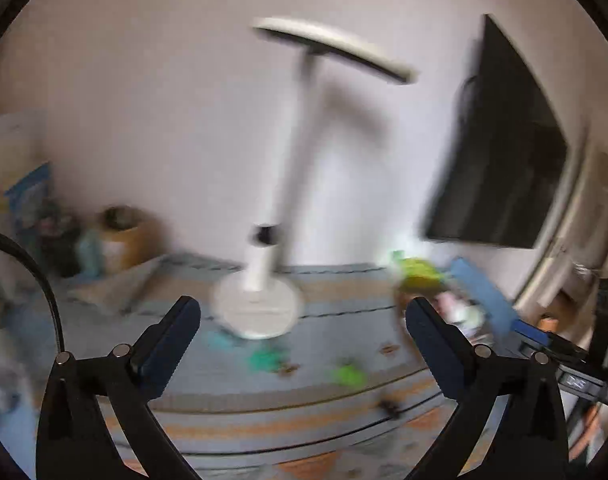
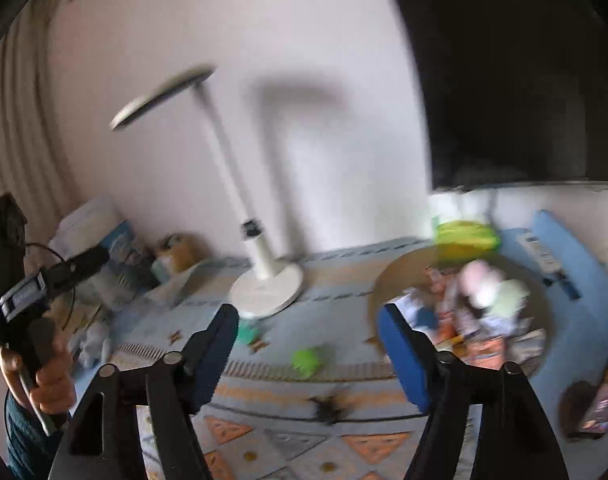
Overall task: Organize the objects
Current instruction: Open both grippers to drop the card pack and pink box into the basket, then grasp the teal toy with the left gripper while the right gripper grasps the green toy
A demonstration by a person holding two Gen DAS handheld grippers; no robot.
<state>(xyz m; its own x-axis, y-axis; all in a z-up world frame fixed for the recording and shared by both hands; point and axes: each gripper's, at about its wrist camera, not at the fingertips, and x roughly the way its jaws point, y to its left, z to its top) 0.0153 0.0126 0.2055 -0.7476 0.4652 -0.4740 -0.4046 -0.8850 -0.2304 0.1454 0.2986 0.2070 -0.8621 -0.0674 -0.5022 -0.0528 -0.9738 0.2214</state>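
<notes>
Toys lie scattered on the desk as we bring both tools in, each frame blurred. Our left hand-held gripper hangs spread and empty at lower centre of its view; our right hand-held gripper is likewise spread, holding nothing. A light green toy sits at centre frame, between the right fingers in the picture, with a teal toy up-left by the white lamp. The round basket at right already holds items. We judge the next pickup wants slowing first, straddling the green toy squarely, keeping clear of the lamp base.
</notes>
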